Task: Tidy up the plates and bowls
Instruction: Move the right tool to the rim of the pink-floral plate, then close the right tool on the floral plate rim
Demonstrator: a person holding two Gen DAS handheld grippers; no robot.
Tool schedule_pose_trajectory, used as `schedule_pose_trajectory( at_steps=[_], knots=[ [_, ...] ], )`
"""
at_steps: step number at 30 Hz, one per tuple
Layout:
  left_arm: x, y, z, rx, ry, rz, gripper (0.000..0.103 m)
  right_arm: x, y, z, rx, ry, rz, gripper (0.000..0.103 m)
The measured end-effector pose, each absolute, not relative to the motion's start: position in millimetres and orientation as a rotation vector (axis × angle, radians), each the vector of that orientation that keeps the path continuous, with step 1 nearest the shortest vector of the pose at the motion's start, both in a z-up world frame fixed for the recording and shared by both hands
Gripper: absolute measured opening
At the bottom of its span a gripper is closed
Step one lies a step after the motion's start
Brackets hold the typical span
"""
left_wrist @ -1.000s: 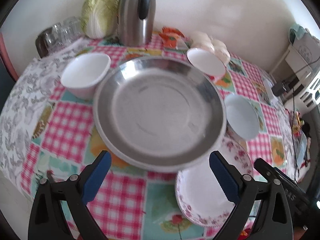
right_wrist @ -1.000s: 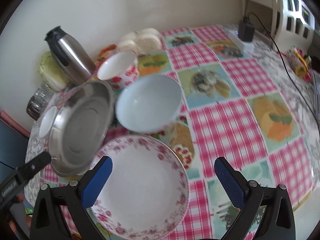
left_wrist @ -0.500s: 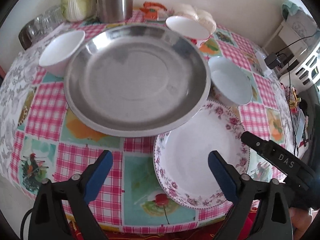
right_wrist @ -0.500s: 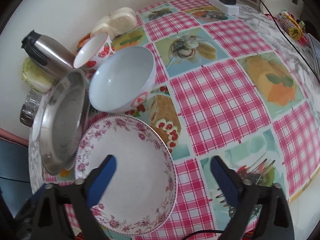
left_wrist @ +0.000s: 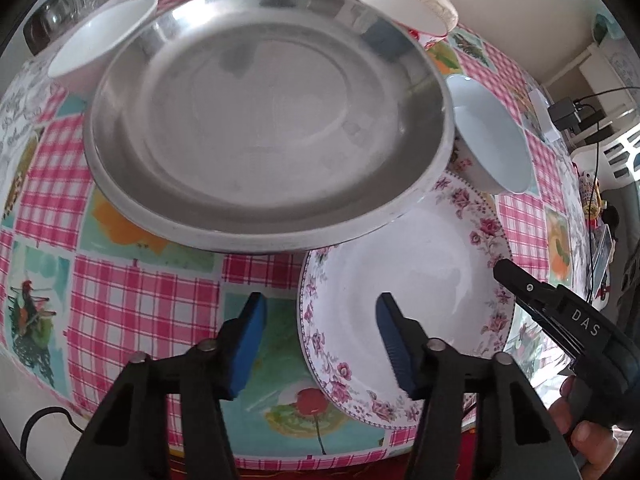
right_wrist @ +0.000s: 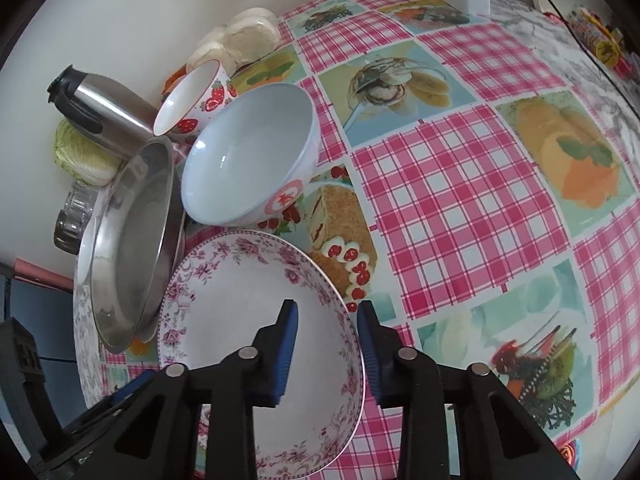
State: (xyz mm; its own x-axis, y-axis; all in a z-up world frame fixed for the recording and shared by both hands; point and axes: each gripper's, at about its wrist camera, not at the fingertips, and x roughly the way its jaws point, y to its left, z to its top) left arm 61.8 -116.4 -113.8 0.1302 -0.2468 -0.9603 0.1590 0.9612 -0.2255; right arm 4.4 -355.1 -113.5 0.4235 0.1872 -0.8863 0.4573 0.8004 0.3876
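Stainless steel fills the left wrist view: a broad, shallow round metal dish (left_wrist: 264, 120) lies ahead of the left gripper (left_wrist: 320, 336), its near rim overlapping the far edge of the white porcelain plate with a pink floral border (left_wrist: 416, 300). The left gripper's blue ribbed pads straddle that plate's near-left rim, one pad over the glossy checked pink oilcloth (left_wrist: 140, 304), the other over the plate's smooth well; the jaws have just been closing but the pads stand clear of the rim. Beyond the dish, left, sits a plain white bowl (left_wrist: 104, 36); beyond it, right, a second white bowl (left_wrist: 396, 8), and a pale blue bowl (left_wrist: 492, 144) crowds the plate's far edge. At right the black right gripper (left_wrist: 560, 312) reaches the plate's other side, fingers of a hand (left_wrist: 588, 432) under it.

In the right wrist view, the right gripper (right_wrist: 326, 340) has its pads on either side of the floral plate's (right_wrist: 240, 320) raised right rim, one inside, one outside; its jaws have just been closing, and whether the pads already press the rim I cannot tell. Ahead stand the blue bowl (right_wrist: 248, 160) with a red medallion and a strawberry-patterned bowl (right_wrist: 196, 100); ahead-left, the steel dish (right_wrist: 128, 248), a brushed steel jug (right_wrist: 108, 116), a pale cabbage (right_wrist: 84, 156) and a glass jar (right_wrist: 74, 212).
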Motion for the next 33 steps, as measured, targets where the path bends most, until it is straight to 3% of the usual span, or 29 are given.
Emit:
schedule_pose_trajectory(
  at_steps=[5, 9, 19, 21, 33],
  knots=[
    [64.7, -115.2, -126.7, -0.114, 1.451, -0.291, 0.043, 2.6, -365.7, -124.3, 0.719, 1.158, -0.169, 0.016],
    [68.5, -119.0, -131.1, -0.126, 1.448, -0.293, 0.036, -2.6, -374.1, -126.8, 0.752, 1.153, -0.136, 0.016],
    [71.2, -108.3, -132.3, -0.144, 1.426, -0.296, 0.033, -7.5, -380.4, -136.7, 0.799, 1.147, -0.075, 0.016],
    [69.6, -105.6, -131.9, -0.131, 1.422, -0.303, 0.022, -8.2, -380.1, -135.9, 0.794, 1.147, -0.075, 0.016],
    [64.9, -118.1, -135.2, -0.112, 1.435, -0.377, 0.021, -18.1, -387.3, -133.2, 0.797, 1.16, -0.117, 0.015]
  ],
)
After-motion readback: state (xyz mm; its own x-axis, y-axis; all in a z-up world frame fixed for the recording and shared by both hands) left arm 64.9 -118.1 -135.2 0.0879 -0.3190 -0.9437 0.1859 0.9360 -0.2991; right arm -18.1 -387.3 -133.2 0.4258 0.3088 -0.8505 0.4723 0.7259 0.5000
